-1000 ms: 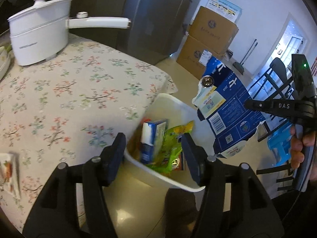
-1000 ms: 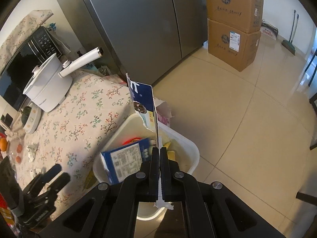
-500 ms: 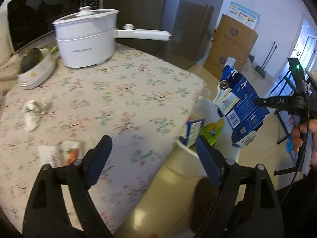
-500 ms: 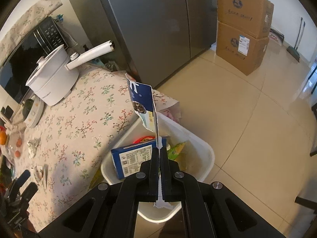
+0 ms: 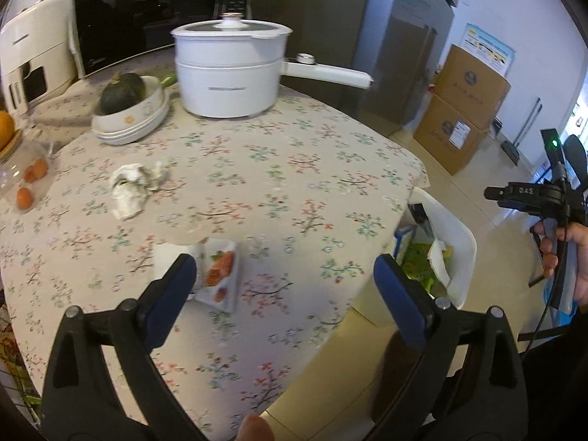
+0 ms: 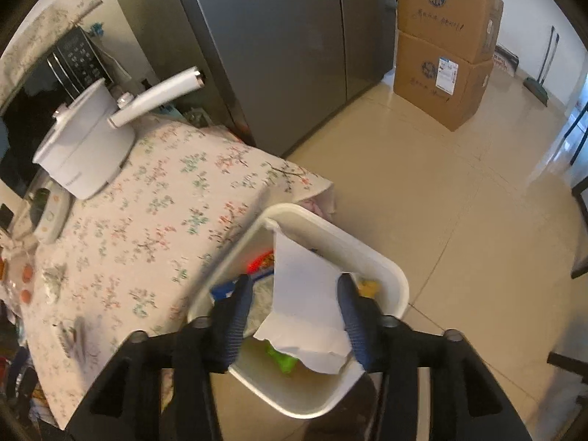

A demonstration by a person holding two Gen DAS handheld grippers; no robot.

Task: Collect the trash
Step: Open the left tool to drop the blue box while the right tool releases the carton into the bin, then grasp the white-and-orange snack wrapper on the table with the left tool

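A white trash bin stands on the floor at the table's corner; it also shows in the left wrist view. My right gripper is open above it. A flattened carton, white side up, lies tilted in the bin between the fingers, over other packets. My left gripper is wide open and empty over the floral tablecloth. A small snack wrapper lies just by its left finger. A crumpled white tissue lies farther back on the table.
A white electric pot with a long handle, a bowl with a dark squash, and a clear box of eggs stand on the table. A microwave, a steel fridge and stacked cardboard boxes stand behind.
My right gripper opened and let go of the blue carton, which dropped into the bin. My left gripper swung from over the bin to the table and opened wider.
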